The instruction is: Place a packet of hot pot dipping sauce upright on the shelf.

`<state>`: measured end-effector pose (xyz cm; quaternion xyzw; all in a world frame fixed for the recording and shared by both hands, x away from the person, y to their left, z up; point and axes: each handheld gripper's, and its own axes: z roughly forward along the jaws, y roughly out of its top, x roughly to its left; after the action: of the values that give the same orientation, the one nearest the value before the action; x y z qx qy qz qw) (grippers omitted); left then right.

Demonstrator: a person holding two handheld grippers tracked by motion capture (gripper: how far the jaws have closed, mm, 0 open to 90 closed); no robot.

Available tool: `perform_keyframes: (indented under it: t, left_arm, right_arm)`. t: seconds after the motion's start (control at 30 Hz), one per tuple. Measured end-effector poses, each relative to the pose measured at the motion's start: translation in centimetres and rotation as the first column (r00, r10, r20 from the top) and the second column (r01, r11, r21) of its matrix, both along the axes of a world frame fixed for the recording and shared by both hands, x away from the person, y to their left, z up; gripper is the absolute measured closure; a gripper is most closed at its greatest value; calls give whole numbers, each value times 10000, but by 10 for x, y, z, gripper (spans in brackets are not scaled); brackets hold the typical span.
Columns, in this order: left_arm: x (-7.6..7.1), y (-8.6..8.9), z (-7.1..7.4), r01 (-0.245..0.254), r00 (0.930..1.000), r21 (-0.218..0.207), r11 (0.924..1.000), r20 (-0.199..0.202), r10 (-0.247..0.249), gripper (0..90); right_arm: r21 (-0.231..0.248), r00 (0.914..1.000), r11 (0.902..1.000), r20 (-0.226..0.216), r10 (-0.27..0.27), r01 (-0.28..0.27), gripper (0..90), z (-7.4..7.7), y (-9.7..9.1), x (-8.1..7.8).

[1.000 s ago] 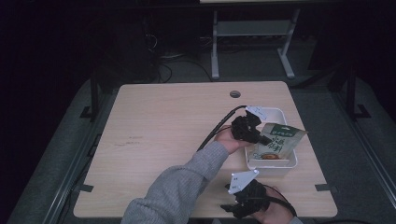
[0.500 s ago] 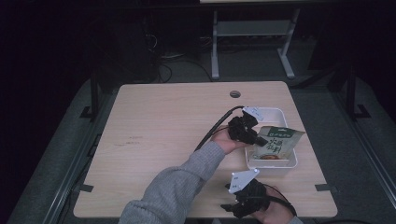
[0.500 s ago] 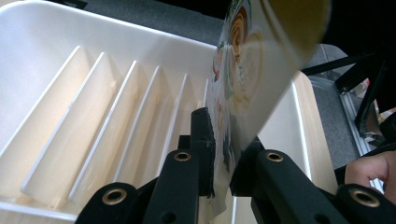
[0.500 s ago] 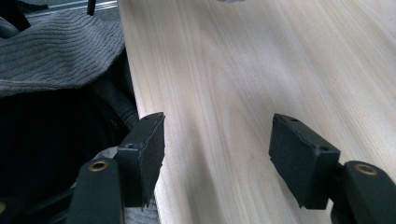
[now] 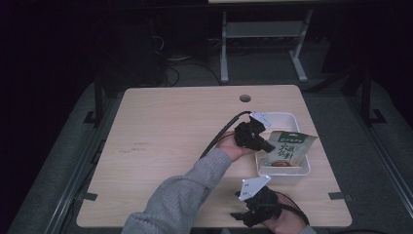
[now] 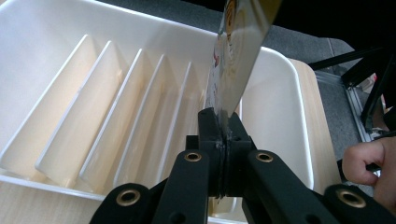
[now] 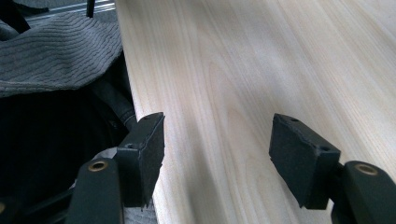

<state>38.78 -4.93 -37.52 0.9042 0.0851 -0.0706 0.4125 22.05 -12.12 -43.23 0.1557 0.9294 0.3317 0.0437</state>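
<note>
We see the left tongs [image 5: 263, 142] clamped tight on the edge of a green snack pouch [image 5: 287, 150], jaws pinched together with the pouch between them. The pouch is upright, hanging over the white divided tray [image 5: 298, 169] at the bench's [image 5: 175, 136] right side. In the left gripper view the pouch [image 6: 240, 51] rises edge-on from the left tongs [image 6: 219, 122], above the tray [image 6: 275, 116]; the tray's thin divider fins [image 6: 100, 121] run in a row to its left. We can't tell whether the pouch bottom touches the tray floor.

Right tongs [image 5: 238, 207] sit at the bench's near edge, wide open and holding nothing; in the right gripper view the right tongs [image 7: 217, 149] have bare wood between the pads, with a grey ribbed sleeve [image 7: 51, 51] at left.
</note>
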Motion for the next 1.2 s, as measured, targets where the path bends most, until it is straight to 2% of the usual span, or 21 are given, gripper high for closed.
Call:
perform_keyframes:
  t: [0.37, 0.63, 0.8, 1.2]
  left_arm:
    - [-1, 3, -3, -83, 10000, -81, 9999, -9, 83, 892]
    - [-2, 3, -3, -79, 10000, 20, 10000, 44, 79, 887]
    - [-2, 5, -1, -75, 9999, 329, 9994, 127, 71, 827]
    - [-6, 16, 6, -242, 9986, 574, 9981, 484, 215, 723]
  right_arm:
    - [6, 10000, 10000, -43, -41, 41, 348, -1, -2, 2]
    - [50, 10000, 10000, -51, -85, 86, 344, -1, -2, 2]
    - [52, 9999, 9999, -51, -108, 109, 343, -1, -2, 3]
    - [106, 9998, 9997, -59, -202, 202, 341, -1, -4, 4]
